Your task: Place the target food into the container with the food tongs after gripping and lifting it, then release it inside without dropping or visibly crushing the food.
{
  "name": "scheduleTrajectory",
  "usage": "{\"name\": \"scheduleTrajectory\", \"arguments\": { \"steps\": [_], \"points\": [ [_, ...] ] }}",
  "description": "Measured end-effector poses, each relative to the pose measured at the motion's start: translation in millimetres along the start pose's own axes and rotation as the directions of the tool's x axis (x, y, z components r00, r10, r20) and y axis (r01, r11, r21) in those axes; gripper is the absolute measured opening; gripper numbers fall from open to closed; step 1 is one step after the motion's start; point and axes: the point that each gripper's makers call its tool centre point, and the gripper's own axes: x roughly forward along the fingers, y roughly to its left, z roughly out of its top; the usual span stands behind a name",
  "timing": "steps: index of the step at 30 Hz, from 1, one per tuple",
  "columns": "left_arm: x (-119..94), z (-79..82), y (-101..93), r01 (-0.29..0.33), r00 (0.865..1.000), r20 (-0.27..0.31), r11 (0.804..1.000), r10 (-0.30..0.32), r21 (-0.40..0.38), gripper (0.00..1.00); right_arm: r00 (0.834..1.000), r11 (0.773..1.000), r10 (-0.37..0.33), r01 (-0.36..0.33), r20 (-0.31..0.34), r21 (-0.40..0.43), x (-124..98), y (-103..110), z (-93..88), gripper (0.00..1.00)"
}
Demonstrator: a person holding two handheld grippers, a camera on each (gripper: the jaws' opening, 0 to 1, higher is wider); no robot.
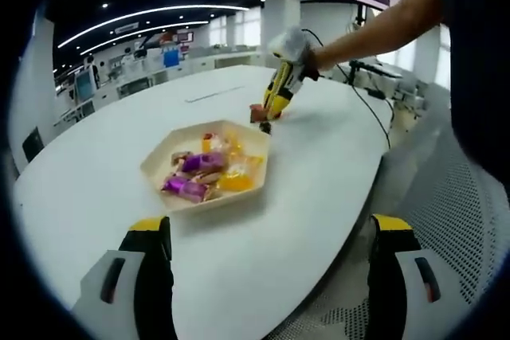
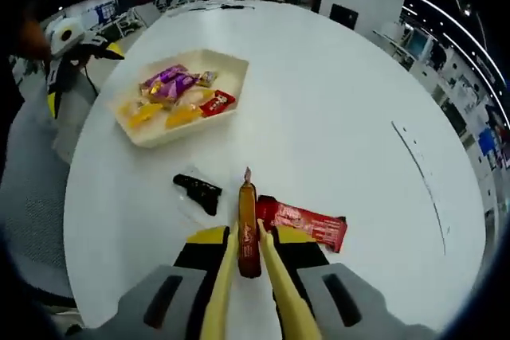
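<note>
In the right gripper view, yellow tongs (image 2: 249, 264) held in the right gripper (image 2: 249, 276), arms closed on a brown sausage (image 2: 248, 228) low over the white table (image 2: 343, 101). Just right of the sausage, flat on the table, a red packet (image 2: 307, 224); just left, a black packet (image 2: 199, 191). Farther off, a hexagonal tray (image 2: 233, 109) of wrapped snacks. In the left gripper view, left gripper (image 1: 267, 276) spread wide and empty at the near table edge, tray (image 1: 155, 166) ahead, right gripper beyond it.
</note>
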Motion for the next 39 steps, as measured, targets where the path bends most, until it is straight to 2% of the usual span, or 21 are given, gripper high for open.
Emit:
{"name": "scheduleTrajectory", "arguments": {
  "steps": [11, 16, 18, 34, 39],
  "points": [
    [0, -0.9, -0.3, 0.0, 1.0, -0.004, 1.0, 0.0, -0.001, 1.0, 1.0, 0.999, 0.008, -0.008, -0.014, 0.031, -5, 2, 2.7, 0.19],
    [-1, 1.3, 2.2, -0.014, 1.0, 0.002, 1.0, 0.014, -0.008, 1.0, 1.0, 0.997, 0.006, -0.004, -0.024, 0.083, -8, -3, 2.9, 0.19],
    [-1, 1.7, 0.8, -0.009, 1.0, 0.003, 1.0, 0.009, -0.004, 1.0, 1.0, 0.997, -0.002, 0.004, -0.031, 0.077, -11, -5, 4.1, 0.19],
    [-3, 7.3, 2.6, -0.015, 0.999, 0.032, 1.0, 0.015, -0.015, 1.0, 0.999, 0.994, -0.044, 0.047, -0.028, 0.096, -54, -25, 42.0, 0.19],
    [-2, 5.8, 5.3, -0.025, 0.999, 0.029, 1.0, 0.025, -0.019, 1.0, 0.998, 0.993, -0.064, 0.067, -0.028, 0.1, -60, -29, 50.3, 0.2]
  ]
}}
